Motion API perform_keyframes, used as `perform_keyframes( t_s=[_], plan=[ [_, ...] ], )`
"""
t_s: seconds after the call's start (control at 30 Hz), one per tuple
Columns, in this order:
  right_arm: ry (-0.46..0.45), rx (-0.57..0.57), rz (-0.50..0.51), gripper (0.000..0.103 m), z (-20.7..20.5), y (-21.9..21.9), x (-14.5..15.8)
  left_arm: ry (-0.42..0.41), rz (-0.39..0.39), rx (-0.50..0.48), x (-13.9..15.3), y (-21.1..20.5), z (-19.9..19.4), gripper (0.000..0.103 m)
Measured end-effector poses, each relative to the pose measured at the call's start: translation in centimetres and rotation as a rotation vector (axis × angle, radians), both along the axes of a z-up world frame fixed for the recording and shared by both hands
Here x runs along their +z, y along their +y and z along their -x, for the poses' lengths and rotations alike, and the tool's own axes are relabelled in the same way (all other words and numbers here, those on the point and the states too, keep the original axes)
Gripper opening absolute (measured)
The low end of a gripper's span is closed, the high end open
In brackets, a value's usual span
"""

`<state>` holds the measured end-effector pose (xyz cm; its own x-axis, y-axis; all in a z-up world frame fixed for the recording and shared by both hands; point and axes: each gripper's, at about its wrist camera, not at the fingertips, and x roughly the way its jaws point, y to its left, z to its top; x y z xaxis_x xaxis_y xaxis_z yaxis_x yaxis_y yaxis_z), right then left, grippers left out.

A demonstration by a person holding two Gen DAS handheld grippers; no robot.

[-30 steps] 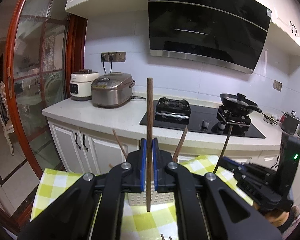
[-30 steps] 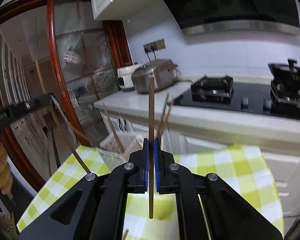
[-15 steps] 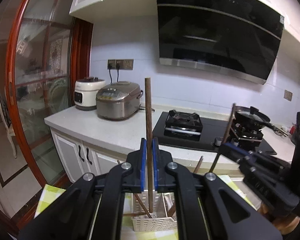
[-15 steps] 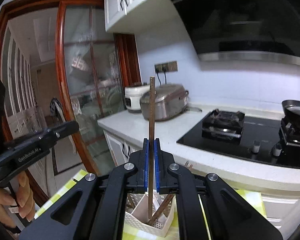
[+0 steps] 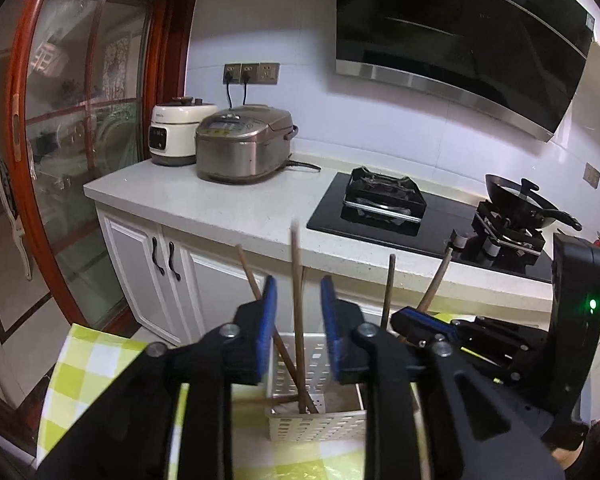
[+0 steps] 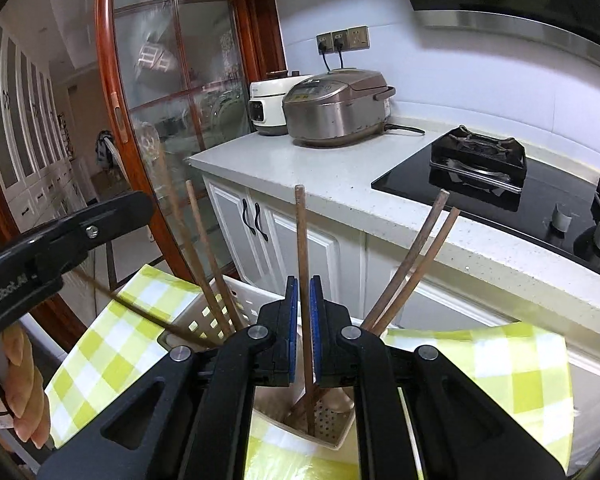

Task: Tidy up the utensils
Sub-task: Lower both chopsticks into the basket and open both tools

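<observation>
Left wrist cam: left claw (image 5: 298,318) has just been spreading, its chopstick (image 5: 297,304) loose between the pads, tip in the white basket (image 5: 316,424). Right claw (image 6: 304,330) looks barely parted around its chopstick (image 6: 303,264), probably not pinching.

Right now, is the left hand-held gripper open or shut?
Open: the left hand-held gripper has just been opening; the chopstick stands free between its pads.
</observation>
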<state>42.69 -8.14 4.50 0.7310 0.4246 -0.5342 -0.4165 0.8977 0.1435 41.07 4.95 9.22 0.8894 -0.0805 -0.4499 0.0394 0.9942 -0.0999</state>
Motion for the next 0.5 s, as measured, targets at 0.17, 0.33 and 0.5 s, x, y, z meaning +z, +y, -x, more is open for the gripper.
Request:
perform_keyframes(
  t_s=[0.17, 0.33, 0.5],
  plan=[
    [-0.018, -0.018, -0.019, 0.015, 1.4, -1.3, 1.4, -0.04, 0.006, 0.019, 1.6, 0.6, 2.0, 0.038],
    [-0.044, -0.031, -0.055, 0.029, 5.0, -3.1, 3.3, -0.099, -0.004, 0.048, 3.2, 0.5, 6.1, 0.069],
    [-0.042, -0.043, -0.075, 0.049, 9.8, -4.7, 2.9, -0.136, -0.019, 0.122, 2.8, 0.5, 11.8, 0.094]
  ],
)
